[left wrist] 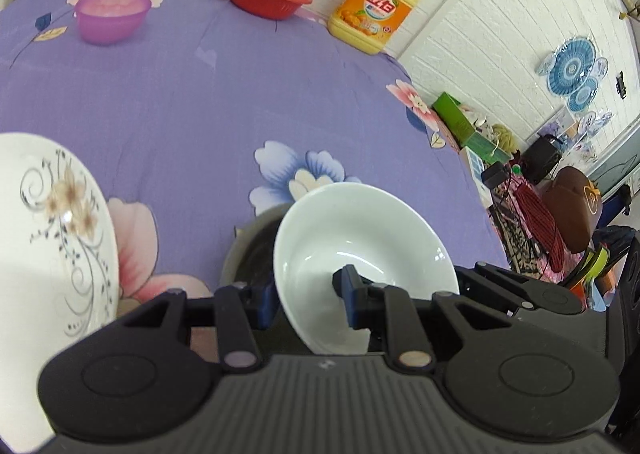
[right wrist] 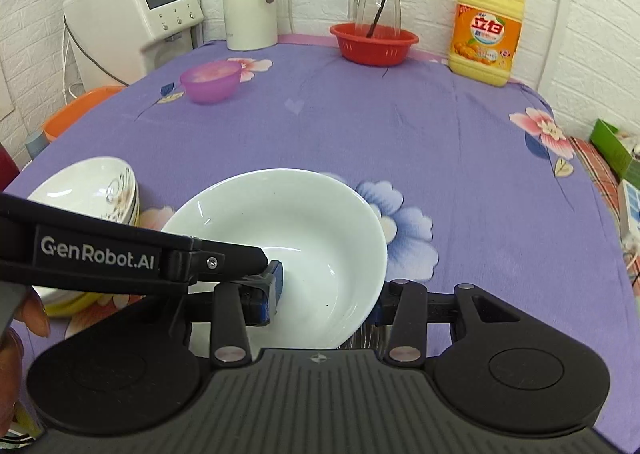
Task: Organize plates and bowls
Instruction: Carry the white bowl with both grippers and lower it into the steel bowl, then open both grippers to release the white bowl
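Left gripper (left wrist: 310,292) is closed on the wall of the white bowl (left wrist: 360,238), one pad inside and one outside. Right gripper (right wrist: 326,304) is clamped across the same bowl (right wrist: 288,230), pads on opposite sides of it; both hands carry it tilted above the purple floral tablecloth (right wrist: 400,126). Likely destination, the stack of flower-patterned bowls (right wrist: 92,190), lies at 9 to 10 o'clock from the right gripper, just beside the bowl on the left gripper's side with nothing between; pink bowl (right wrist: 210,80), red basket (right wrist: 374,42) and detergent bottle (right wrist: 486,34) stand well apart at 11 to 1 o'clock.
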### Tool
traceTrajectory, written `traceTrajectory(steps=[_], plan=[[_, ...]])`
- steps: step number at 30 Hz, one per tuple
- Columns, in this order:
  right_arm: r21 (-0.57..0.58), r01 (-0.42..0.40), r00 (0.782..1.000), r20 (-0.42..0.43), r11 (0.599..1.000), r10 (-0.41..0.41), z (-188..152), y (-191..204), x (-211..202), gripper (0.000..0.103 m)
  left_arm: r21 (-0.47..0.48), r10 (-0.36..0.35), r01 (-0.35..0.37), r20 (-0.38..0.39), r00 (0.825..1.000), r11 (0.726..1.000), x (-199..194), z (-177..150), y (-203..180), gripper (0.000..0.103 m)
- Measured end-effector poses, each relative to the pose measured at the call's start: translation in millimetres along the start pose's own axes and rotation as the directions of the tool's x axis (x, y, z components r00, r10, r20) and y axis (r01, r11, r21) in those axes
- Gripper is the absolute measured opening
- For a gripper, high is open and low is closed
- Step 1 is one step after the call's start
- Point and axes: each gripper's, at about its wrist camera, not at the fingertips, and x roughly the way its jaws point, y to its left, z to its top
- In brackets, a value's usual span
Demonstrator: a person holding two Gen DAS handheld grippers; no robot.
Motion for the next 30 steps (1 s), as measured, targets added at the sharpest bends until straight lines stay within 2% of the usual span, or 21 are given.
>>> traceTrajectory(steps=[10,12,13,14,18,19,20,23,30], plan=[[0.003,-0.012,1.0,0.011,1.0,0.012,-16.3,-0.6,-0.1,0.072,0.074,0.035,-0.037,0.02,0.999,0.997,5.8,-9.5,-4.3,0.022],[0.018,-0.026,1.0,0.009,1.0,0.025,-16.1,-3.6,-1.9,0.071,0.086,0.045,-0.048,0.038,0.998,0.995,3.6,-8.6,-6.7,0.031],[0.034,-0.036,0.999,0.011,0.999,0.035,-15.9,-5.9,-3.3,0.071,0.097,0.066,-0.071,0.059,0.996,0.993,0.5,-8.4,-8.8,0.044],[0.045,-0.038,0.999,0.015,0.998,0.037,-15.2,-8.0,-4.7,0.073,0.112,0.06,-0.069,0.081,0.995,0.991,-3.1,-7.8,-10.5,0.052],[0.068,-0.045,0.998,0.049,0.997,0.042,-10.9,-11.5,-15.8,0.088,0.155,0.058,-0.08,0.142,0.988,0.985,-18.7,-5.5,-16.8,0.053],[0.059,-0.03,0.998,0.061,0.998,0.027,-8.9,-11.2,-19.1,0.099,0.162,0.057,-0.082,0.154,0.986,0.983,-22.4,-4.3,-18.0,0.053],[0.043,-0.009,0.997,0.075,0.999,0.006,-7.4,-9.9,-22.4,0.103,0.164,0.051,-0.078,0.163,0.985,0.983,-26.1,-2.9,-18.2,0.055],[0.009,0.033,0.993,0.115,0.999,-0.034,-1.6,-7.5,-30.7,0.103,0.156,0.036,-0.064,0.179,0.983,0.986,-33.8,3.5,-16.5,0.055],[-0.03,0.007,0.993,0.118,1.0,-0.004,25.8,2.2,-17.1,0.103,0.135,0.074,-0.104,0.21,0.975,0.985,-46.5,25.8,9.7,0.057]])
